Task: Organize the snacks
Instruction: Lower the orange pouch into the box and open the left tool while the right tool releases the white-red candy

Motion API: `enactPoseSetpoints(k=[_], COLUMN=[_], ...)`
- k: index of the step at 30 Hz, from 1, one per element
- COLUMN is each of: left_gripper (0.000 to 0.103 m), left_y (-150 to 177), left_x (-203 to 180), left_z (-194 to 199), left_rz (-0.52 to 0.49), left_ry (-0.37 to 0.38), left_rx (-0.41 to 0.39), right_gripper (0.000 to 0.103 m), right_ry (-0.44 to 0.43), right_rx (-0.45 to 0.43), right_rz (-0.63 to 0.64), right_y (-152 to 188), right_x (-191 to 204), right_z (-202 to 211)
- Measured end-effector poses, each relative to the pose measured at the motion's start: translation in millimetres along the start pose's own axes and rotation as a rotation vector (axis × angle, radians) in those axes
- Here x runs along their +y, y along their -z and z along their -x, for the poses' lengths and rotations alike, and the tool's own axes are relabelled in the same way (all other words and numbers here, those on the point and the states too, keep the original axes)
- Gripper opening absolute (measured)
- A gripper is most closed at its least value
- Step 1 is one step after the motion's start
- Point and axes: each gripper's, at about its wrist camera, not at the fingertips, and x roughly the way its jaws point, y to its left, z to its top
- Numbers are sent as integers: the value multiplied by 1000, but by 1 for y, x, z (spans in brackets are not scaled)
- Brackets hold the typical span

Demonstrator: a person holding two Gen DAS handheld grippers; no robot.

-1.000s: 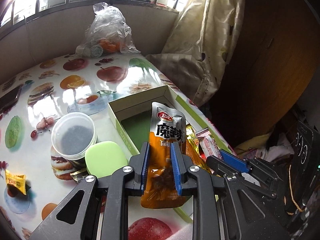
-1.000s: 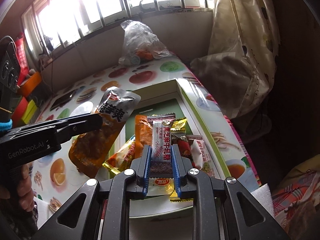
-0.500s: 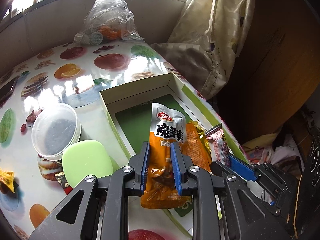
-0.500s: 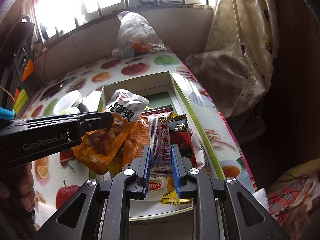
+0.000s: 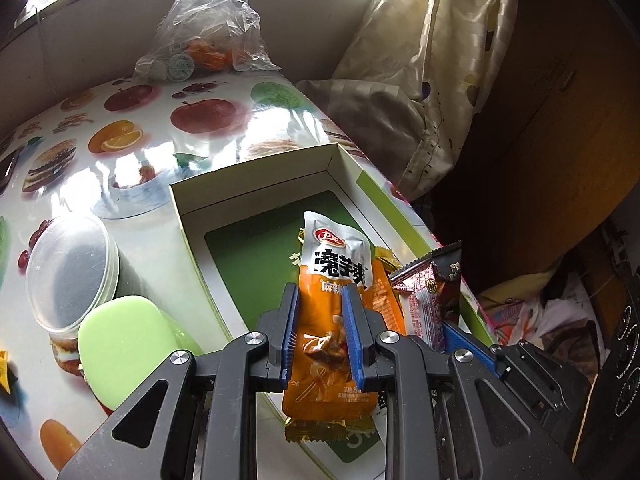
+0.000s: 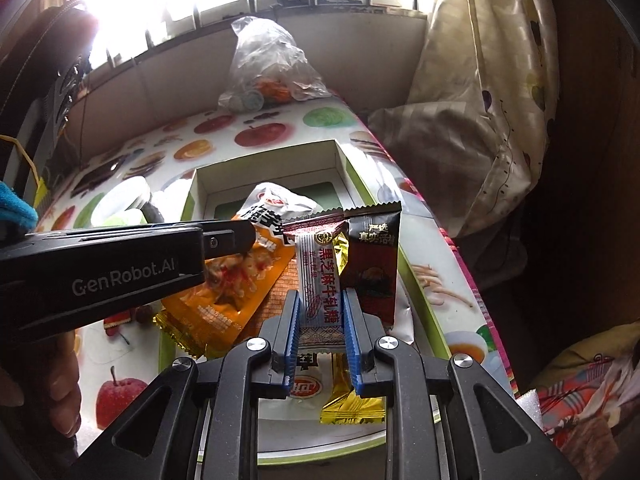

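Daylight from a barred window falls on a table [image 5: 132, 152] covered in a glossy fruit-print cloth, with a patterned curtain [image 5: 420, 80] bunched at its far right edge. On the cloth sits an open cardboard box [image 5: 256, 184] with a green floor, the evident destination for the snacks. Its far half is bare; its near half already holds several packets, including an orange one and a gold-foil one [image 6: 352, 404], so the sorting appears partly done. A knotted plastic bag [image 5: 204, 28] stands by the far wall. Beside the box on the left are a clear round tub [image 5: 68, 268] and a pale green lid [image 5: 124, 344]. A small yellow sweet [image 5: 4, 364] lies at the table's left edge outside the box, so some items seem left to collect. The left gripper [image 5: 320, 332] is clenched on an orange-and-silver pouch [image 5: 332, 276], held over the box's near half and not yet set down. The right gripper [image 6: 322, 328] is clamped on a slim white nougat stick [image 6: 320, 276], held upright over the box; a dark brown packet [image 6: 372, 264] stands just beside it, and whether the jaws grip that too cannot be told. Both held items remain to be placed.
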Motion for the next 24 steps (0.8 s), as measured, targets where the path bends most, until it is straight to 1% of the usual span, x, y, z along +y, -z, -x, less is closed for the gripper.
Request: enactPoseSetpoints(k=[8,13,16,18,20,22,24], left_gripper=[24,24,24,24,26,35,38], left_y=[-7,-11,-12,-13,-12,-12,-12], left_x=[-4,-3,0,0,1,1,1], left_z=[-11,-14,-12,-10,-6,-1,5], left_rz=[-24,-18,-8,-17,-23,-25,-31], left_ry=[-14,-2,14,5,-1,11,21], left_rx=[17,26,23,21,15,5,-7], right_gripper=[19,20,25,28,30,34,36], right_ry=[-6,-1,-6,-4,-2,0,4], right_rx=[-18,-24,-22,-21,-19,-19,-20], right_rz=[-1,11,14,14,13,7,-3], right_y=[-4,-6,-6,-6,-6,-7,-7], right_x=[-2,0,3,3,5,5,5], right_z=[-6,-8,-8,-9,-8,-7,-6])
